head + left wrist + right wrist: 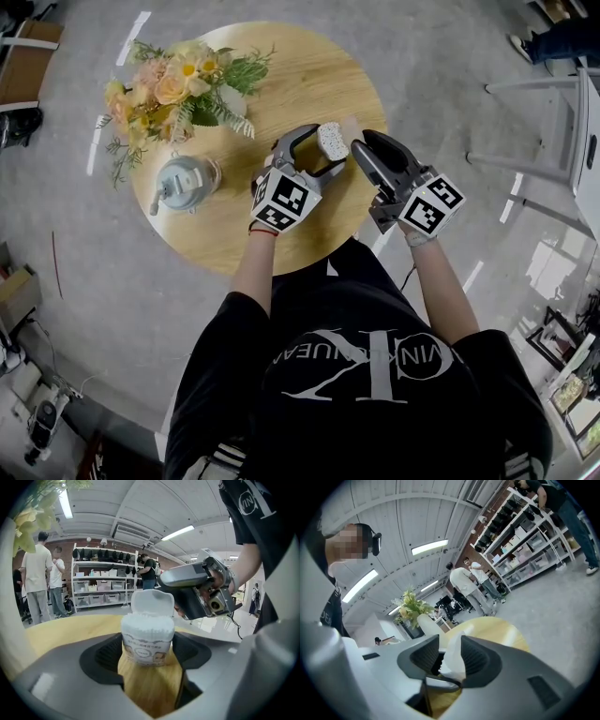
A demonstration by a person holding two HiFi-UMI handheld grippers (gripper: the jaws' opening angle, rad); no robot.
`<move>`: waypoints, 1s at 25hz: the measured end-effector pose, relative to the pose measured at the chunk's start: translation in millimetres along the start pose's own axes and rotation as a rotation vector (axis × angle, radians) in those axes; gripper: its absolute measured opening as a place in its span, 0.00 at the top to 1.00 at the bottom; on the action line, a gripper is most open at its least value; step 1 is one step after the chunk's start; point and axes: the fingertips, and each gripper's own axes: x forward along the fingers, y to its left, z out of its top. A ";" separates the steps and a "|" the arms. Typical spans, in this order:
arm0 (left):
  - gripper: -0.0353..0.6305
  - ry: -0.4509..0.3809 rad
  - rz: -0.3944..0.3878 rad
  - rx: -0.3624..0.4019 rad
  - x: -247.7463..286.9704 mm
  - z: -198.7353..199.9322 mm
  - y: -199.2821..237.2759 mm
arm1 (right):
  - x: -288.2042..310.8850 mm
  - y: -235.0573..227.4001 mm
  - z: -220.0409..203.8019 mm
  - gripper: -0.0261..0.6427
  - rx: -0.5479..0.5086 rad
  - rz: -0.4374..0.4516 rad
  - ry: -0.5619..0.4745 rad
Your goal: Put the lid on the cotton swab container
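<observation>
The cotton swab container [332,141] stands on the round wooden table [309,66], full of white swabs. My left gripper [323,152] has a jaw on each side of it, and in the left gripper view both pads touch the sides of the container [147,641]. Its white hinged lid [151,603] stands open and upright behind the swabs. My right gripper [361,150] comes in from the right at the lid. In the right gripper view the jaws [450,660] are nearly together, with the white lid [452,658] pinched between them.
A vase of flowers [178,80] and a small glass jar with a metal top [185,183] stand on the left of the table. White furniture [562,141] stands off to the right. Shelves and several people are in the background.
</observation>
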 end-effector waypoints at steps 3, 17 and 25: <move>0.44 -0.001 0.004 -0.003 -0.1 0.4 -0.2 | 1.9 4.9 0.1 0.74 0.008 0.016 -0.002; 0.44 0.014 0.027 -0.026 0.6 1.6 -1.1 | 21.0 25.5 -17.7 0.79 -0.043 0.084 0.080; 0.44 0.009 0.036 -0.028 0.0 3.3 -1.9 | 25.8 23.5 -26.9 0.85 -0.132 0.047 0.134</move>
